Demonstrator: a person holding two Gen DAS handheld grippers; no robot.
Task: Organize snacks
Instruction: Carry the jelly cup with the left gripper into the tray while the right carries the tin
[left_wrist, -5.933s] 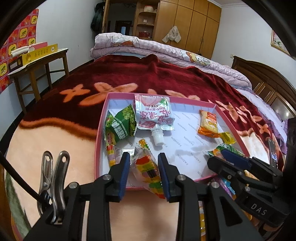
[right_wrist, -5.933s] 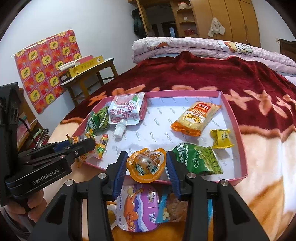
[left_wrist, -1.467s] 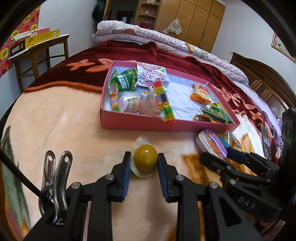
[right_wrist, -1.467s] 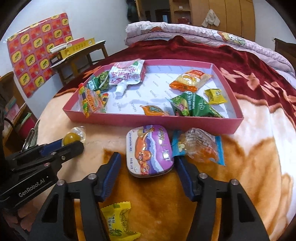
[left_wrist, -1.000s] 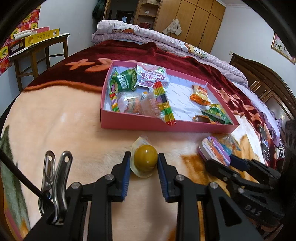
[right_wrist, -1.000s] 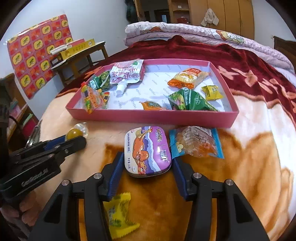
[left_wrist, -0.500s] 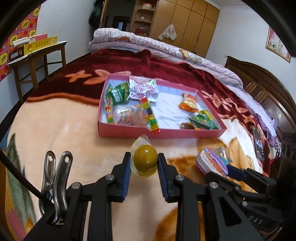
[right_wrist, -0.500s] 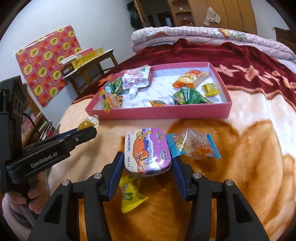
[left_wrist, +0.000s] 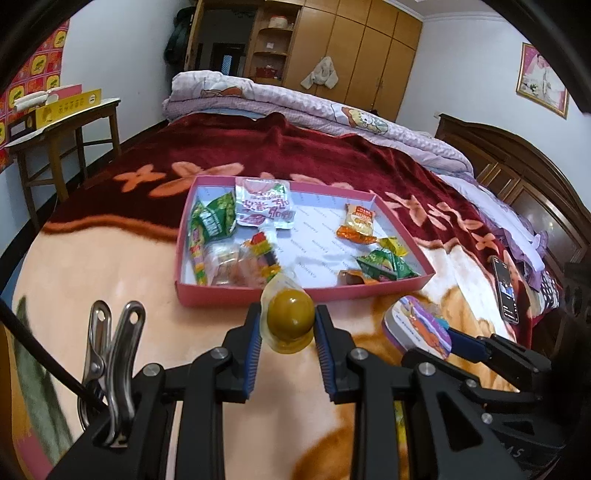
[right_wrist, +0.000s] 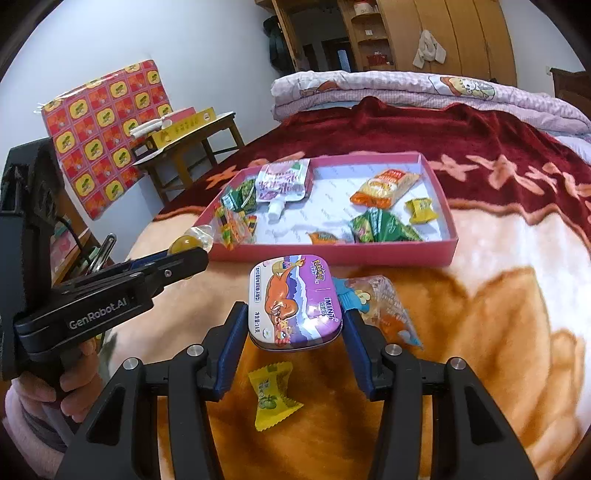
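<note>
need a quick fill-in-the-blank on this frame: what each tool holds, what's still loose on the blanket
1. The left tool is shut on a ____ jelly cup.
2. The right tool is shut on a purple mint ____.
3. A loose yellow candy lies on the ____, outside the pink tray.

Missing words: yellow; tin; blanket

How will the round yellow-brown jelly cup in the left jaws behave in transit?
The round yellow-brown jelly cup looks smooth and domed, so it may slip or rotate. The left gripper grips only its sides; probably light. Set on the blanket, it might roll.
</note>
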